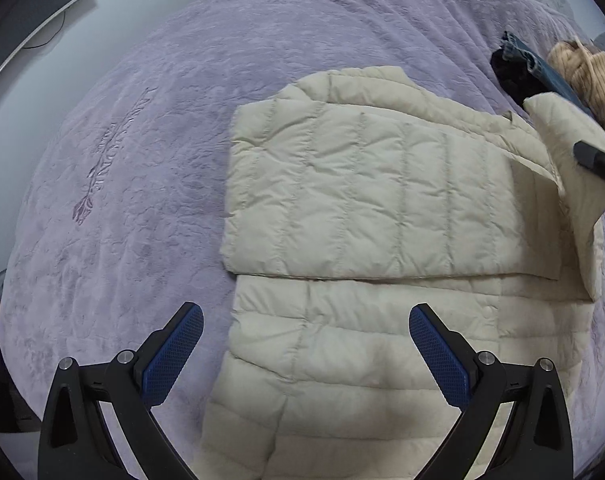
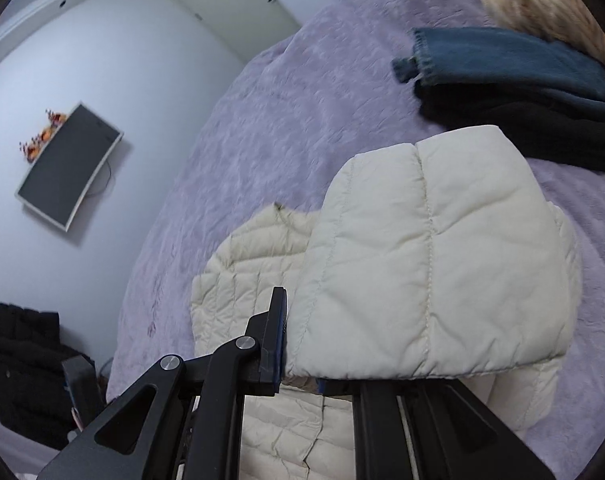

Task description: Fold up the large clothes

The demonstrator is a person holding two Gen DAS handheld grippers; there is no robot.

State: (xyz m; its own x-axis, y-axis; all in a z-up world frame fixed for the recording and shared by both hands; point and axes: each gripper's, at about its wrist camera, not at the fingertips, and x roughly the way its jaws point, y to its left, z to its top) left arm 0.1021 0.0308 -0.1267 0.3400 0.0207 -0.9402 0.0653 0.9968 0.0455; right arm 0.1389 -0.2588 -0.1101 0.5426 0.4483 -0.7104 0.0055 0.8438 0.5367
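A cream quilted puffer jacket (image 1: 362,208) lies partly folded on the purple bed cover (image 1: 142,160). My left gripper (image 1: 306,344) is open and empty, hovering above the jacket's near part. My right gripper (image 2: 302,340) is shut on a lifted flap of the jacket (image 2: 434,264), held above the rest of the garment. Its left finger (image 2: 276,332) shows; the other is hidden under the fabric. In the left wrist view the right gripper (image 1: 598,164) shows at the right edge with the raised flap (image 1: 574,168).
A stack of folded clothes lies at the far right of the bed: a blue denim piece (image 2: 502,64), a black one (image 2: 542,128) and a tan knit (image 2: 542,4). A wall monitor (image 2: 68,168) hangs to the left. Dark clothing (image 2: 18,368) is piled beside the bed.
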